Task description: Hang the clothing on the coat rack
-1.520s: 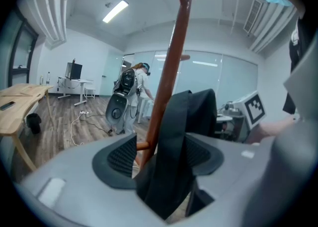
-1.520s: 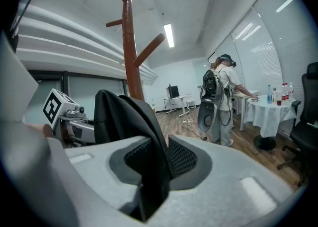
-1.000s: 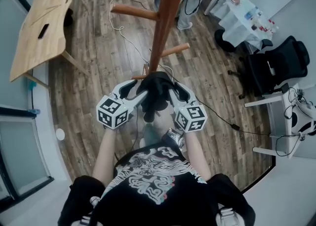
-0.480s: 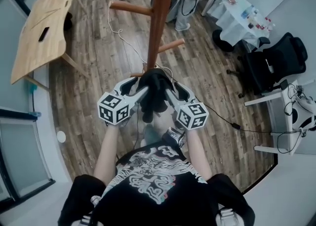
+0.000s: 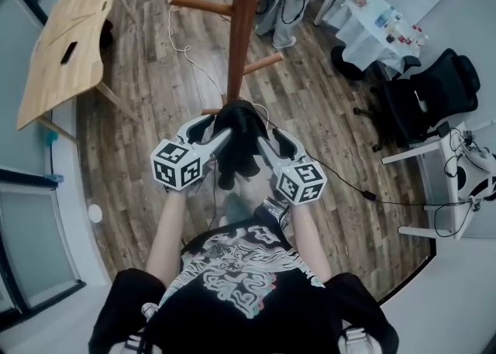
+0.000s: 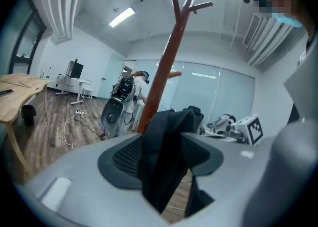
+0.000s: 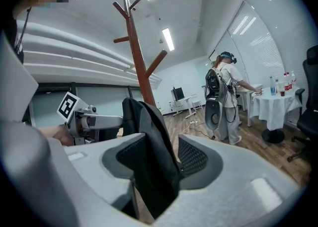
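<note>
One black fabric garment (image 5: 236, 143) hung just before the upright brown wooden coat rack (image 5: 242, 27); the left gripper (image 5: 223, 134) clamped it; the right gripper (image 5: 260, 140), equally near, had just been opening its jaws, cloth slack between them.

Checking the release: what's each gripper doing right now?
Left gripper: closed on the garment.
Right gripper: open, jaws just opened; garment between them, not pinched.
</note>
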The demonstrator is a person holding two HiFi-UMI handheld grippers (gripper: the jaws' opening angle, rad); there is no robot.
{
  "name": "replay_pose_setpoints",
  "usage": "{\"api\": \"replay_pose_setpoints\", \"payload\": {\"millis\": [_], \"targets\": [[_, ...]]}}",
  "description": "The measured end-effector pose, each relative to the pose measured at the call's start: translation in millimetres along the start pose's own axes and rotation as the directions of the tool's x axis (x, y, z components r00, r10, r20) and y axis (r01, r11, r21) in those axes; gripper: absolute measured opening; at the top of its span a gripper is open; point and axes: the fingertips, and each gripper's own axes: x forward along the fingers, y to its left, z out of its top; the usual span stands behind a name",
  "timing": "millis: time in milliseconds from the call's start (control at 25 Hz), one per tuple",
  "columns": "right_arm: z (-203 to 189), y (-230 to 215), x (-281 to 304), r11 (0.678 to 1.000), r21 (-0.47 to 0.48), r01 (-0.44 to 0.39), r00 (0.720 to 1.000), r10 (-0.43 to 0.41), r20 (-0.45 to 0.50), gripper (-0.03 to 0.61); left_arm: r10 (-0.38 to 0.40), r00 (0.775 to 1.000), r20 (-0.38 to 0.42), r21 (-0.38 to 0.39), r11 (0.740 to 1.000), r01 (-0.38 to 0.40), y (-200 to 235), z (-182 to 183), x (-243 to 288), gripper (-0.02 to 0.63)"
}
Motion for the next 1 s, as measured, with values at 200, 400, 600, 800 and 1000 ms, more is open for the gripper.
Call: {"api": "replay_pose_setpoints", "payload": {"millis": [200,400,600,800,1000], "targets": [[8.5,1.4,-10.9,1.000,0.012,-0.010,0.999,0.009,0.036,0.201,-0.004,1.000,0.005,-0.004,1.000,0.004,-5.7,3.0,-1.0,0.238],[20.4,3.0,-22.1,0.999,-0.025,0.020,0.996,-0.018,0.083,0.195,0.011,1.000,0.026,0.015,1.000,-0.012,-12.6,4.1,-8.4,0.171],[27.0,3.9,-36.2,0.999,-0.039,0.038,0.994,-0.033,0.106,0.167,0.010,0.999,0.037,0.028,1.000,-0.011,-23.6,6.0,-13.3,0.127],[38.4,7.8,-52.1,0.997,-0.041,0.058,0.985,-0.051,0.167,-0.001,0.063,0.996,0.067,0.111,0.991,-0.071,-29.2,8.5,-27.0,-0.011],[35.0,11.8,-64.5,0.997,-0.040,0.070,0.985,-0.062,0.161,-0.001,0.103,0.992,0.069,0.090,0.990,-0.109,-32.3,2.4,-38.2,-0.011]]}}
